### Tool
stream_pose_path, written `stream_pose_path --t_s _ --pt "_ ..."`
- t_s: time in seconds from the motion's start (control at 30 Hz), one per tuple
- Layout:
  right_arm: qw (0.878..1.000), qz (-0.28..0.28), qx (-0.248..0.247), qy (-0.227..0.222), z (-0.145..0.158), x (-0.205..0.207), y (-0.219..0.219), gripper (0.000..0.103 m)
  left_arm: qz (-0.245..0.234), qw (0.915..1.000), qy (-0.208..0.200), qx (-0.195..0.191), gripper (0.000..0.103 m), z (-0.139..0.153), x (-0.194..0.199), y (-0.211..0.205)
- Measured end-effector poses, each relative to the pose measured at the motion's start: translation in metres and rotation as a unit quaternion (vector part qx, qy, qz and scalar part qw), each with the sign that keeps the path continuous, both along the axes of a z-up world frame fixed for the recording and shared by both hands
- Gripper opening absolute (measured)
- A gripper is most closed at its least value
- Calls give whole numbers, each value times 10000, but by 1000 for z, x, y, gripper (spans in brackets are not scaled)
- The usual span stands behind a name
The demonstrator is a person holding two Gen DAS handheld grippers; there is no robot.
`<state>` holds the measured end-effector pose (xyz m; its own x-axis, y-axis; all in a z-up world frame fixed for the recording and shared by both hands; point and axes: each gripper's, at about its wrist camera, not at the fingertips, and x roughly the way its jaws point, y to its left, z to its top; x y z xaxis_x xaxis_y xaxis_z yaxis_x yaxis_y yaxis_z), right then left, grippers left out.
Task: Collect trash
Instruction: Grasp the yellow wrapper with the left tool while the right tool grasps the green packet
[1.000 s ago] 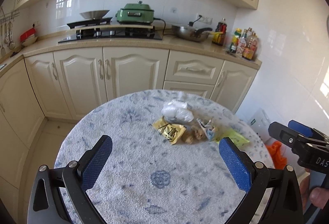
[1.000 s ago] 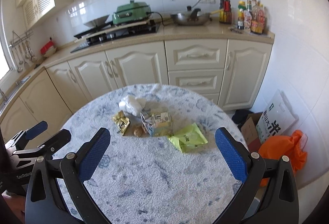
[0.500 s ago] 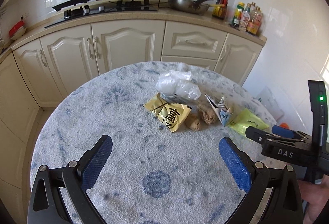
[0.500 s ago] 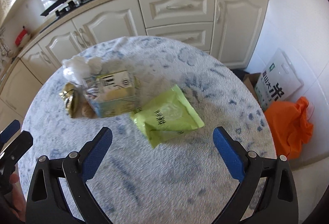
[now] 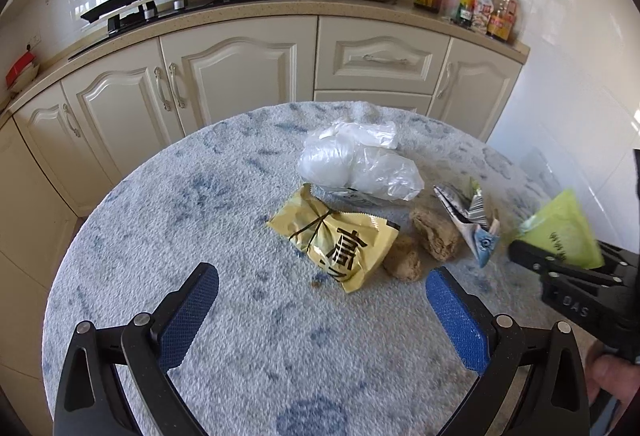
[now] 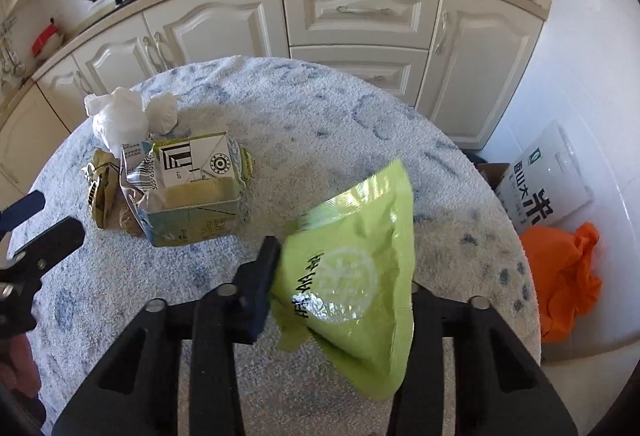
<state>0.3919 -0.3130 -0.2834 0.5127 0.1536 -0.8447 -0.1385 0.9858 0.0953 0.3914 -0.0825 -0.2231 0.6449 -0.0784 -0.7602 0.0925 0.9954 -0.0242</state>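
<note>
Your right gripper (image 6: 340, 300) is closing its jaws on the flat lime-green foil snack pouch (image 6: 356, 276); the pouch sits pinched between the fingers, lifted and tilted off the round blue-and-white fleecy tablecloth (image 6: 320, 123). Step in hand looks like the first pickup of the trash collection. Your left gripper (image 5: 320, 312) hangs wide open with nothing between its blue pads, low over the cloth. Just ahead of its fingertips lies the crinkled yellow wrapper with black lettering (image 5: 336, 240); two brown crumpled lumps (image 5: 434, 238) sit ahead of the right finger, the torn blue-and-white paper carton (image 6: 188, 187) beyond them, and the clear plastic bag (image 5: 356, 165) furthest ahead. Next, probably: carry the pouch to wherever the trash goes, no bin is visible, and drop the left fingers astride the yellow wrapper.
</note>
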Motion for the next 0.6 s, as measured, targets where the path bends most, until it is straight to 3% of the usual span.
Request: stream_pose_path --t_s 0.2,0.3,0.33,0.4,0.6 --pt "9999 -29 162 45 1 -7 -2 32 -7 9999 46 111 102 -19 30 2" --pt "9997 -36 228 55 2 -9 -2 32 -15 9999 108 -133 99 -27 46 8" --pt "9997 -42 250 58 2 -9 -2 32 -40 9995 110 -307 96 -29 49 10" --pt "9994 -54 330 45 4 -11 -1 31 -123 9979 133 -627 70 -30 53 15" --pt "9987 -67 502 60 6 -26 -2 31 -134 9960 110 -880 62 -37 55 28"
